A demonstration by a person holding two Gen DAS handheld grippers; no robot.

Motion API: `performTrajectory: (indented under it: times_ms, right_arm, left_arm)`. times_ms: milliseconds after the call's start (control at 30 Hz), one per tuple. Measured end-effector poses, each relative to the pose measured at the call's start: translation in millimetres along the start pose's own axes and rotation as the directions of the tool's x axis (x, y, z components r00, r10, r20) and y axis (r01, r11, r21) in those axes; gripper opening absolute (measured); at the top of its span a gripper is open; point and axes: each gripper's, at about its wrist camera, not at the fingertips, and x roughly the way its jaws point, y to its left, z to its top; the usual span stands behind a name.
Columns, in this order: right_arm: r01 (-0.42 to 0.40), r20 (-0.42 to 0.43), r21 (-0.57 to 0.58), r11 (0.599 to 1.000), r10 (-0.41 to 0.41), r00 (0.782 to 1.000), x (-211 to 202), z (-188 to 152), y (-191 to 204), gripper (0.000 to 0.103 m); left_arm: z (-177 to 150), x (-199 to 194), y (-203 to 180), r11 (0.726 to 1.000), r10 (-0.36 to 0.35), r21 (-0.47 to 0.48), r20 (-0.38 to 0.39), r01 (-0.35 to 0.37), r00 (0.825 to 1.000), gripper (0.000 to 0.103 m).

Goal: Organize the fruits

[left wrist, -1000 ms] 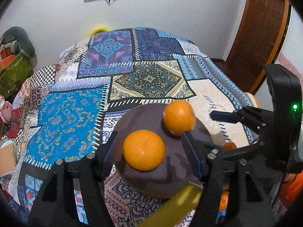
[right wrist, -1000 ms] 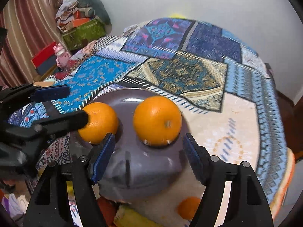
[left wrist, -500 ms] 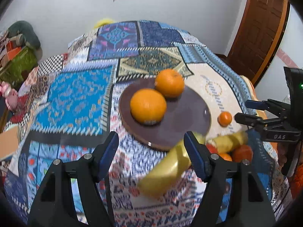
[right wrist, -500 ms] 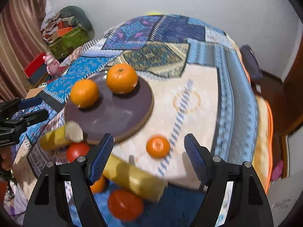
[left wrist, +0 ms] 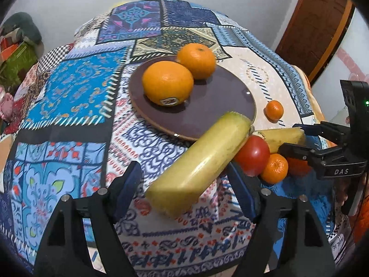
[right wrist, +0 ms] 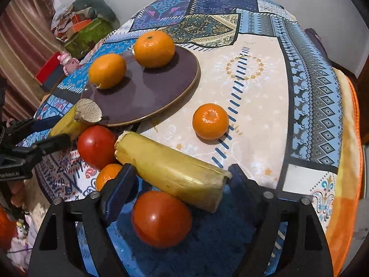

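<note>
A dark purple plate [left wrist: 214,113] [right wrist: 161,92] holds two large oranges [left wrist: 168,82] [left wrist: 196,57]. In front of it lie two cut yellow banana pieces [left wrist: 198,161] [right wrist: 170,170], two red tomatoes [left wrist: 252,155] [right wrist: 161,218] and small mandarins [left wrist: 274,110] [right wrist: 210,121] [left wrist: 275,168]. My left gripper [left wrist: 184,189] is open, low over the near end of one banana piece. My right gripper [right wrist: 178,189] is open, with the other banana piece and a tomato between its fingers.
The fruit lies on a patchwork blanket [left wrist: 76,87] over a rounded bed or table. A wooden door [left wrist: 316,18] stands at the right, boxes and clutter [right wrist: 78,27] at the left, a white wall behind.
Both grippers have pulled back from the plate and dropped toward the loose fruit in front of it. The two oranges stay on the plate.
</note>
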Motion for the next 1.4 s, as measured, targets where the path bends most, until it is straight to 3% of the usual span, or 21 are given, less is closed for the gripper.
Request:
performTrajectory:
  times_ms: [233,333,500,600,833,1000,1233,1400]
  right_arm:
    - [-0.009,0.008,-0.036,0.999,0.009,1.0,4,3,-1,0.087]
    - [0.002,0.022,-0.066,0.998,-0.001,1.0,3,1,3,0.087]
    - [0.029,0.023,-0.094,0.995,-0.026,0.999,-1,-4,2,0.076]
    - [0.034,0.022,-0.054,0.998,-0.033,0.999,-6,-5,-5,0.072]
    - [0.068,0.064,-0.035,0.997,-0.066,0.996,-26,-10,-2,0.073]
    - [0.071,0.1,-0.038,0.997,-0.066,0.993,-41,-15,4,0.073]
    - [0.035,0.09,0.014,0.999,-0.036,0.995,-44,-29,4,0.073]
    - [0.009,0.062,0.037,0.999,-0.012,0.998,-36,-38,6,0.069]
  left_arm:
    - [8,8,-11,1.0,0.0,0.03,0.018,-0.001,1.0,0.076]
    - [6,9,-8,0.999,-0.03,0.018,0.011,0.03,0.999,0.067]
    - [0,3,-15,0.998,0.018,0.062,0.027,-0.02,0.999,0.058]
    - [-4,-1,-15,0.998,0.025,0.063,0.032,-0.027,0.999,0.053]
    - [-13,-15,10,0.997,0.057,-0.047,0.042,-0.055,0.998,0.037]
    - [-26,-24,28,0.992,0.09,-0.095,0.033,-0.086,0.995,0.037]
    - [-34,-49,16,0.991,0.135,-0.016,0.073,-0.134,0.988,0.038]
    - [-22,-60,0,0.996,0.089,0.011,0.116,-0.091,0.989,0.046]
